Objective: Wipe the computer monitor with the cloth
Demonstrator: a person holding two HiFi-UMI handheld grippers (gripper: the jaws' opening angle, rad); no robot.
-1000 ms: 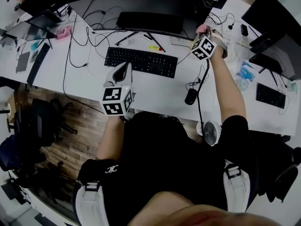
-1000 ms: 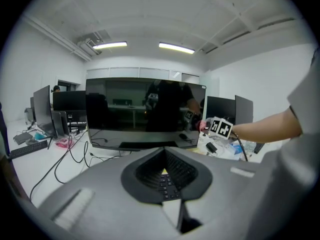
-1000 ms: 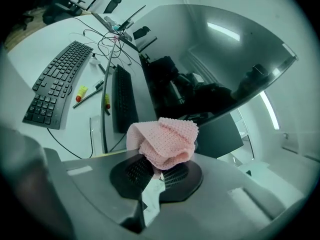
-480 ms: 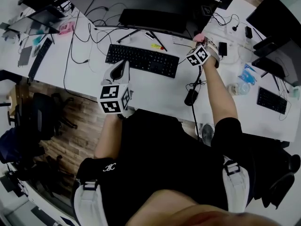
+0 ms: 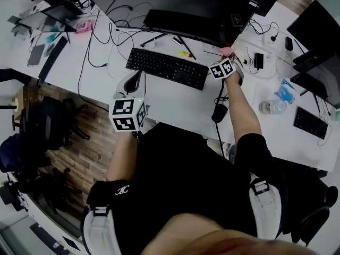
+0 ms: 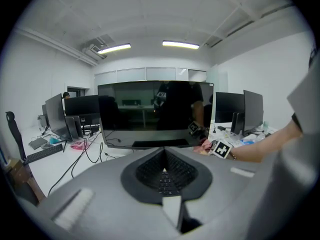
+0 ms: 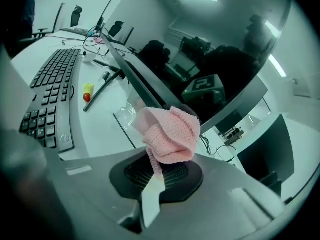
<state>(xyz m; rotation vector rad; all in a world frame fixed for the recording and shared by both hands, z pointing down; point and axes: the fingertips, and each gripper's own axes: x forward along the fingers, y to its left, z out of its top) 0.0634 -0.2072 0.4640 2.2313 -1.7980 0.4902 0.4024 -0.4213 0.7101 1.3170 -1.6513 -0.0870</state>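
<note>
The wide black monitor point(image 5: 180, 7) stands at the back of the white desk point(image 5: 175, 102). My right gripper point(image 5: 227, 57) is shut on a bunched pink cloth point(image 5: 227, 50) and holds it against the monitor's lower edge, near its right end. In the right gripper view the cloth point(image 7: 170, 134) sticks out past the right gripper point(image 7: 154, 158), against the dark screen point(image 7: 215, 59). My left gripper point(image 5: 138, 78) hovers over the desk in front of the keyboard, shut and holding nothing. In the left gripper view the left gripper point(image 6: 164, 151) points at the monitor point(image 6: 155, 111).
A black keyboard point(image 5: 167, 68) lies in front of the monitor, and a black mouse point(image 5: 218, 112) lies near the right arm. Cables trail over the desk. A water bottle point(image 5: 272, 107), a phone point(image 5: 258, 60) and other monitors point(image 5: 319, 31) are at the right. An office chair point(image 5: 48, 126) stands at the left.
My right gripper has slid the pink cloth leftward along the monitor's lower edge. The head view has shifted a little. The left gripper has stayed in place, shut.
</note>
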